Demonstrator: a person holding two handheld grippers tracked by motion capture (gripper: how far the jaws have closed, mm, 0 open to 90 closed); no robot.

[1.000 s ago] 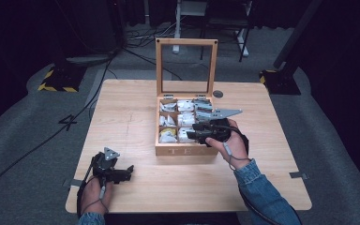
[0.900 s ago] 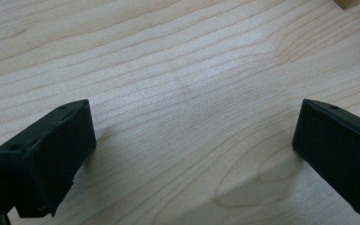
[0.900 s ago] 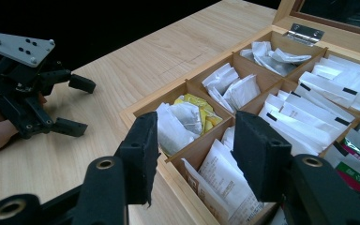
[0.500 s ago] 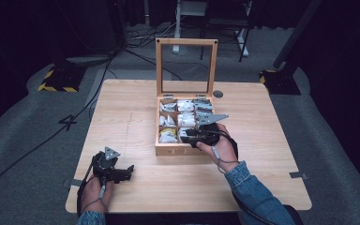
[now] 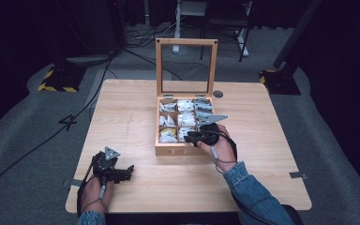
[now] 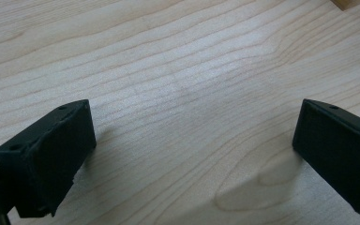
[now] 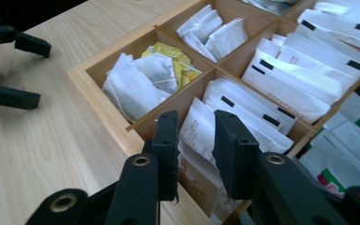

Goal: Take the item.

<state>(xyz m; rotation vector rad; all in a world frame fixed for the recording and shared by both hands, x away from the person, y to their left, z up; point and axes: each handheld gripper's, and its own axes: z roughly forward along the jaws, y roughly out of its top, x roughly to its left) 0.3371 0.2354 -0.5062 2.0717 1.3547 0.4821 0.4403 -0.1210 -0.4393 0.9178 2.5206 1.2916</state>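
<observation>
a pale wooden counter (image 5: 136,117) stands on grey carpet against a dark background, with bare wood open across its left half and along the near edge. the right gripper (image 7: 194,140) has its fingers (image 7: 166,140) clenched on a white paper sachet (image 7: 199,129) in the middle near compartment of the wooden box (image 5: 168,151), the sachet's lower part hidden behind them. the left gripper (image 5: 130,170) rests near the front left corner, fingers (image 6: 51,150) spread wide on bare wood, well apart from the box.

a dark studio: floor cables (image 5: 136,44), stand bases (image 5: 56,79).
</observation>
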